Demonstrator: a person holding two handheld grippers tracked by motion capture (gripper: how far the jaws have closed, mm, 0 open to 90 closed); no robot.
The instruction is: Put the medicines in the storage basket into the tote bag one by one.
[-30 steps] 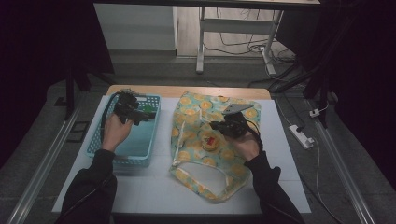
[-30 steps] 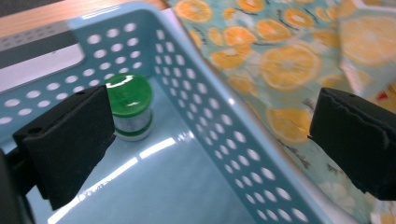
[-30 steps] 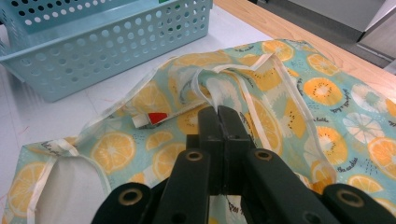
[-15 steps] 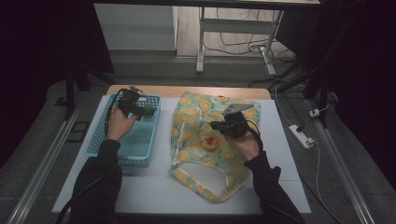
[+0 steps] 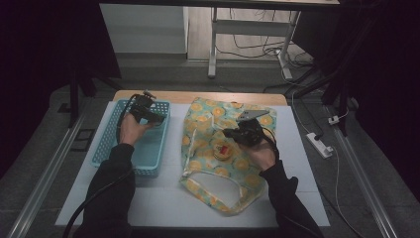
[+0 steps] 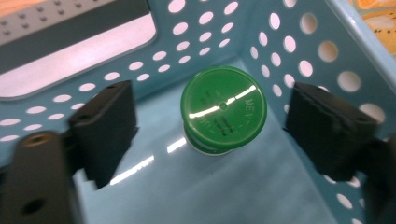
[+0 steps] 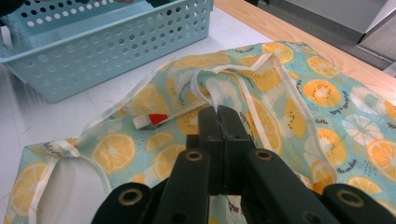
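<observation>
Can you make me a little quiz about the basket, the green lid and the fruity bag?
1. True or false: the left tongs already squeeze the green-lidded bottle.
2. Where does the bottle stand?
A. in the blue basket
B. on the fruit-print bag
3. What do the right tongs pinch?

Key: 1 false, the pads stand apart, though they have just been closing. 2 A. 3 A fold of the bag.

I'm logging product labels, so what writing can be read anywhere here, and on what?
"ME": raised letters on the green cap of the bottle standing in the blue basket; the rest of the embossing is too blurred to read.
Dark script on the fruit-print bag: too small to read.
Red-and-white tag on the bag: nothing legible.
</observation>
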